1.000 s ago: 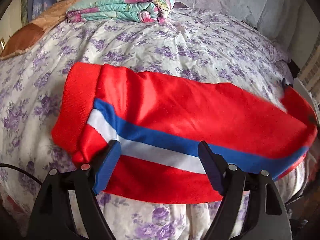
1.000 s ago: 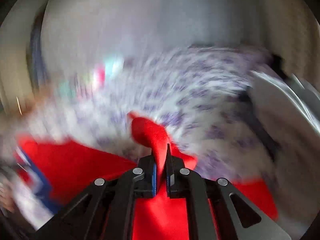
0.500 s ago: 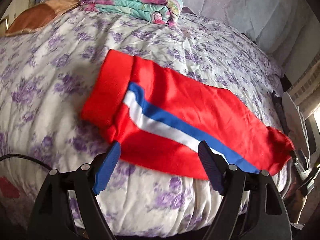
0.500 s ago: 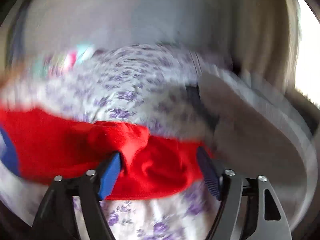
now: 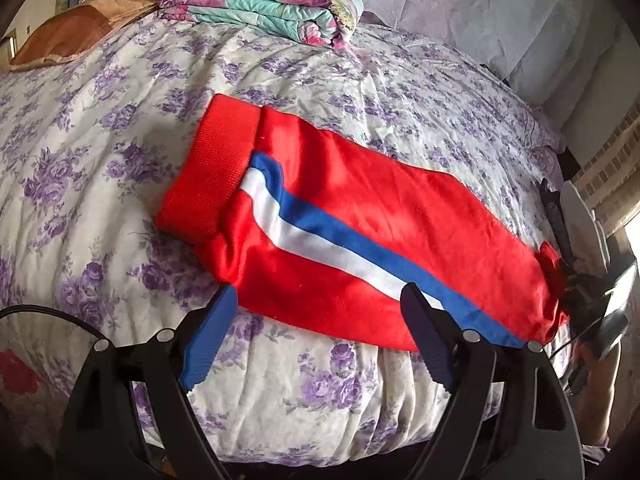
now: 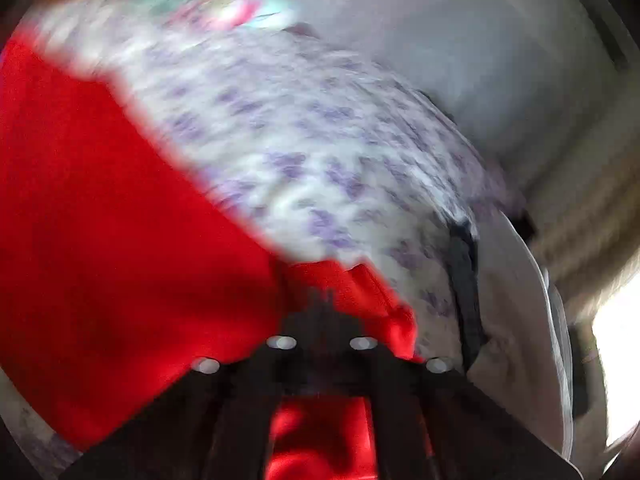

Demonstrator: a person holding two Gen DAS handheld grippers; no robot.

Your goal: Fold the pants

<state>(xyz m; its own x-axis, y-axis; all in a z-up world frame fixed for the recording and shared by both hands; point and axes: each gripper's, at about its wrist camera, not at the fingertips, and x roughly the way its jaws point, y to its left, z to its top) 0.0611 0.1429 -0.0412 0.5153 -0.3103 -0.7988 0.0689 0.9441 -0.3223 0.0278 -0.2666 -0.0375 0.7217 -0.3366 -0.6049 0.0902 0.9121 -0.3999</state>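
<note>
Red pants [image 5: 360, 216] with a blue and white side stripe lie folded in half lengthwise across the flowered bed, waistband at the left. My left gripper [image 5: 316, 292] hovers over their near edge; its jaws are opening, its blue pads touch nothing, and only the pants' near edge lies between them. In the blurred right wrist view my right gripper [image 6: 322, 300] is shut, with red cloth [image 6: 120, 220] bunched at its tips. The left wrist view shows that right gripper [image 5: 576, 296] at the pants' right end.
The bed cover [image 5: 120, 120] is white with purple flowers. A folded floral quilt [image 5: 264, 4] and a brown pillow [image 5: 80, 28] lie at the far side. A white chair-like object [image 5: 580, 216] stands at the bed's right. A black cable [image 5: 40, 316] loops at the left.
The left gripper has drawn back from the pants, which now lie flat on the bed. The right gripper let go, opened wide, rolled, and closed again on the red cloth at the right end.
</note>
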